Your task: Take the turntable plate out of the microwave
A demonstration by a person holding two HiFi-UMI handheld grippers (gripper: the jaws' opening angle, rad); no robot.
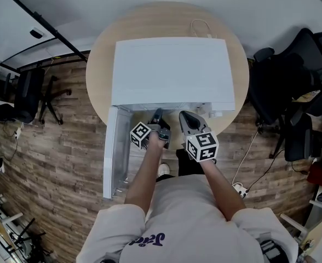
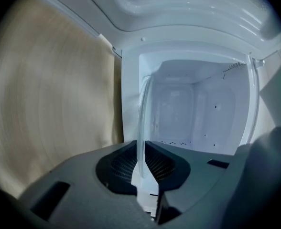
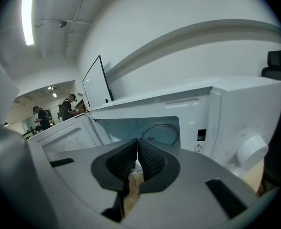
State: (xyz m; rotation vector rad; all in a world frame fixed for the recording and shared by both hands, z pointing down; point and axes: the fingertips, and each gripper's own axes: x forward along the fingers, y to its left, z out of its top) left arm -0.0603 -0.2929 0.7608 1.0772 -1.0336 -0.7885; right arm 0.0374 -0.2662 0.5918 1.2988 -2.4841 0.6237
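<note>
The white microwave (image 1: 172, 73) stands on a round wooden table, its door (image 1: 117, 152) swung open to the left. In the left gripper view the clear glass turntable plate (image 2: 143, 113) shows edge-on, running from the cavity into my left gripper (image 2: 141, 168), whose pads are shut on its rim. In the head view my left gripper (image 1: 157, 114) reaches into the cavity mouth. My right gripper (image 1: 186, 116) is beside it at the opening, shut with nothing held (image 3: 138, 159). In the right gripper view the plate (image 3: 162, 132) lies inside the cavity.
The microwave's control panel with a round knob (image 3: 251, 150) is right of the opening. The table's rim (image 1: 98, 64) curves around the microwave. Black office chairs (image 1: 292, 86) stand at the right, another chair (image 1: 32, 95) at the left. People stand far off in the room (image 3: 66, 106).
</note>
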